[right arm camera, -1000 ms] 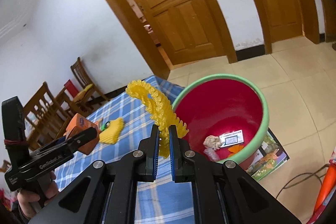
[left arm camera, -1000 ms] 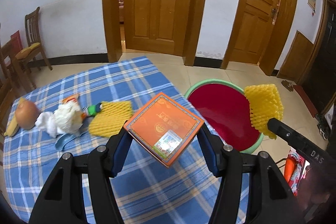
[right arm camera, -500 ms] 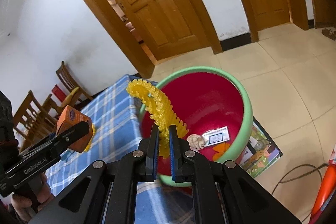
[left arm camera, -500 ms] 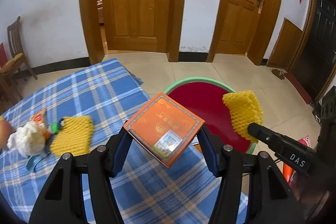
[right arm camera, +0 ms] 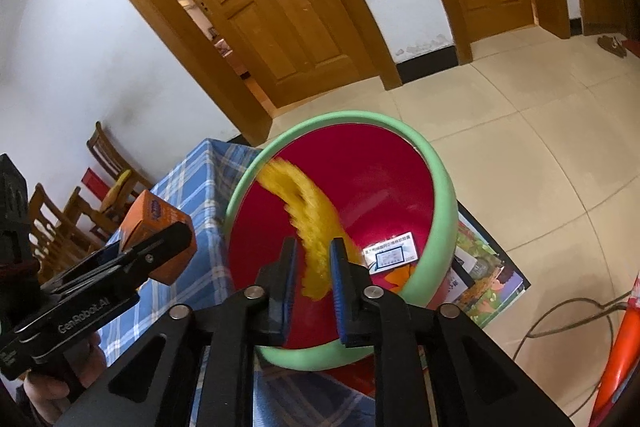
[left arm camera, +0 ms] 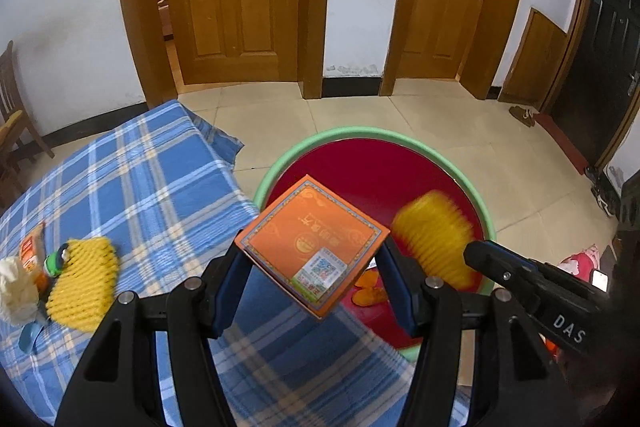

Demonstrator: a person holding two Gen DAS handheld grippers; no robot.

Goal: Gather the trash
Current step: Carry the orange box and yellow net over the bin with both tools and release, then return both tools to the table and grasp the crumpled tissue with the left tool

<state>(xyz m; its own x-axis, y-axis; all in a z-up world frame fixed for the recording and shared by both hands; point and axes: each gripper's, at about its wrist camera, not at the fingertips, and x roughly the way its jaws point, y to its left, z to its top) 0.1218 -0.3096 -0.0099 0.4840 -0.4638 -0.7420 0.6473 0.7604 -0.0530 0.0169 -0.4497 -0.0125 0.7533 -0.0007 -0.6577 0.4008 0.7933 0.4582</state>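
Your right claw [right arm camera: 312, 275] has just spread apart, dropping the yellow foam net [right arm camera: 308, 219] into the red bin [right arm camera: 444, 195]; your left claw [left arm camera: 312, 259] grips the orange box [left arm camera: 312, 243] beside it.

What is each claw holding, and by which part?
The left claw clamps the orange box by two opposite edges. The right claw is open; the yellow foam net, blurred, sits loose between its fingers over the bin.

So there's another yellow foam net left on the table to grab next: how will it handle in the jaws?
Probably floppy and very light: the yellow foam net on the tablecloth is thin open mesh with a ragged, uneven outline. It likely squashes under a pinch, so grip deep. It seems unlikely to roll, since it lies flat.
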